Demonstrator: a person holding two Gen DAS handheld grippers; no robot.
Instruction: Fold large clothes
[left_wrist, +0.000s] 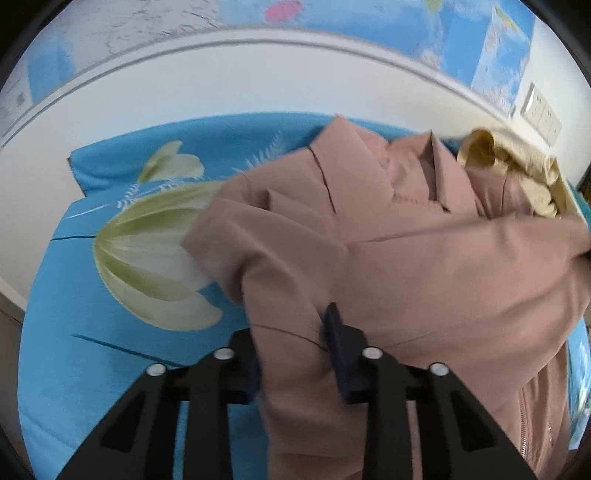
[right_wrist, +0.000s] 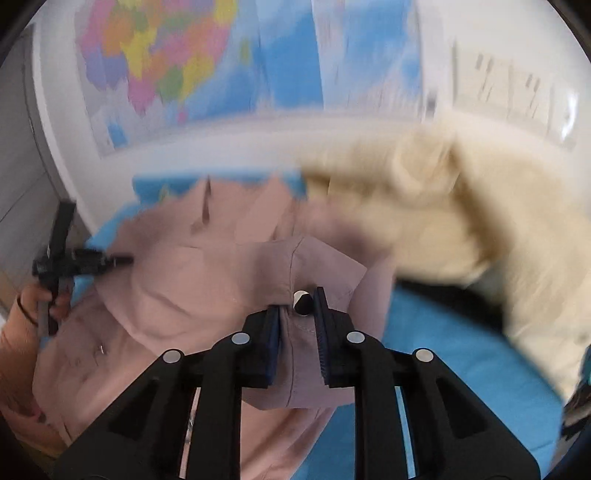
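Observation:
A large dusty-pink jacket (left_wrist: 424, 258) lies bunched on a blue bedspread (left_wrist: 74, 332), its collar toward the wall. My left gripper (left_wrist: 291, 332) is shut on a thick fold of the jacket near its left edge. In the right wrist view my right gripper (right_wrist: 297, 314) is shut on a corner of the pink jacket (right_wrist: 192, 288), next to a small white-and-black cord stopper (right_wrist: 301, 301). The left gripper (right_wrist: 122, 260) shows at the left, held by a hand, gripping the jacket's far side. The right wrist view is motion-blurred.
A cream fleece garment (right_wrist: 461, 221) is piled at the right of the bed, also in the left wrist view (left_wrist: 517, 166). The white wall (left_wrist: 258, 81) with map posters (right_wrist: 166, 66) runs behind the bed. Wall sockets (left_wrist: 543, 110) sit at the right.

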